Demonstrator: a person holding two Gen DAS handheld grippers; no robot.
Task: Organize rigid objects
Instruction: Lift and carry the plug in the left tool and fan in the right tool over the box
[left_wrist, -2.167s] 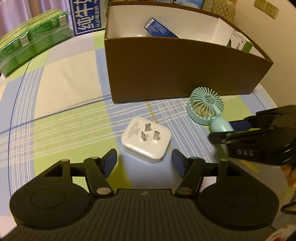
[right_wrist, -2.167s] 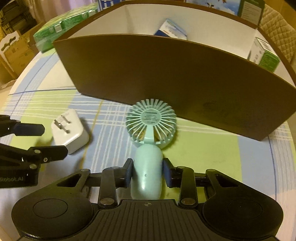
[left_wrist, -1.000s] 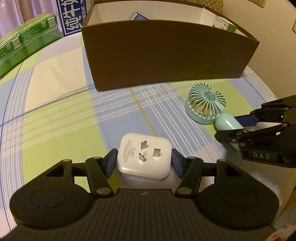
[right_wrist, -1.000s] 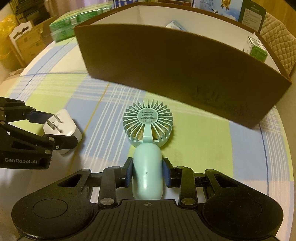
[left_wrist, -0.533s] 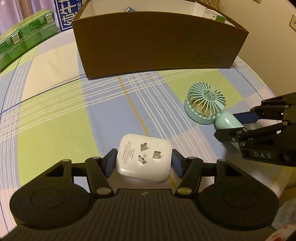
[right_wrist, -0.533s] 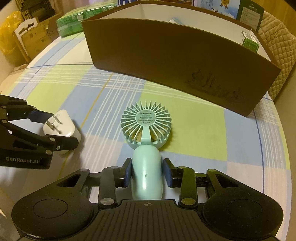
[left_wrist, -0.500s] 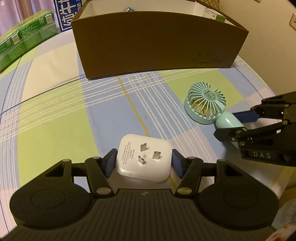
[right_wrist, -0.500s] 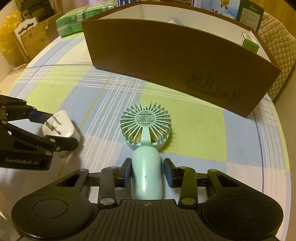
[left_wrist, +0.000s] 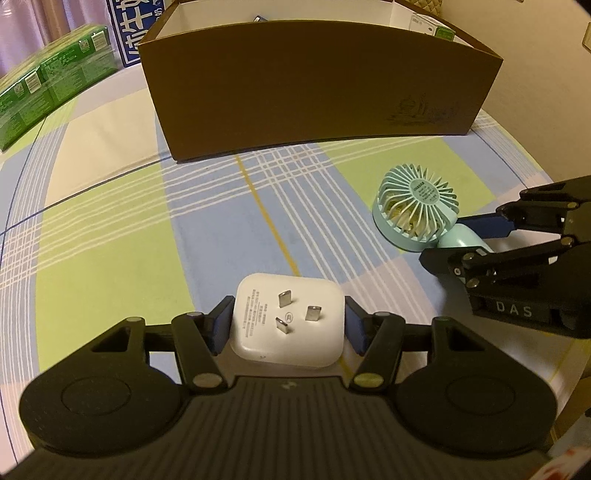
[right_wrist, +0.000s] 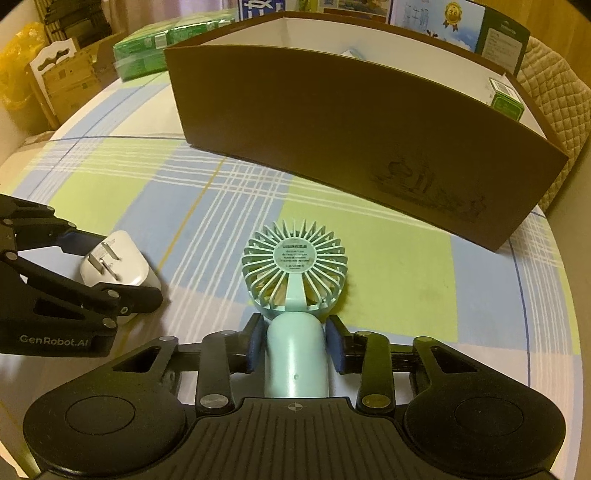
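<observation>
My left gripper (left_wrist: 287, 321) is shut on a white plug adapter (left_wrist: 288, 325), prongs up, over the checked tablecloth. The adapter also shows in the right wrist view (right_wrist: 118, 264), held between the left gripper's fingers (right_wrist: 125, 293). My right gripper (right_wrist: 294, 343) stands around the handle of a mint hand fan (right_wrist: 294, 266); small gaps show between its blue pads and the handle. The fan (left_wrist: 417, 206) lies on the cloth, and the right gripper's fingers (left_wrist: 480, 225) show at the right. A brown cardboard box (left_wrist: 317, 81) stands behind, also seen from the right wrist (right_wrist: 362, 147).
Small boxes sit inside the cardboard box, one green (right_wrist: 506, 99). Green packs (left_wrist: 48, 88) lie at the table's far left, with a blue sign (left_wrist: 136, 29) behind. A quilted chair (right_wrist: 554, 96) stands at the far right. The round table's edge curves close on the right.
Both grippers pulled back from the box, carrying the adapter and dragging the fan. In the last half second the right gripper's pads have eased off the fan handle slightly.
</observation>
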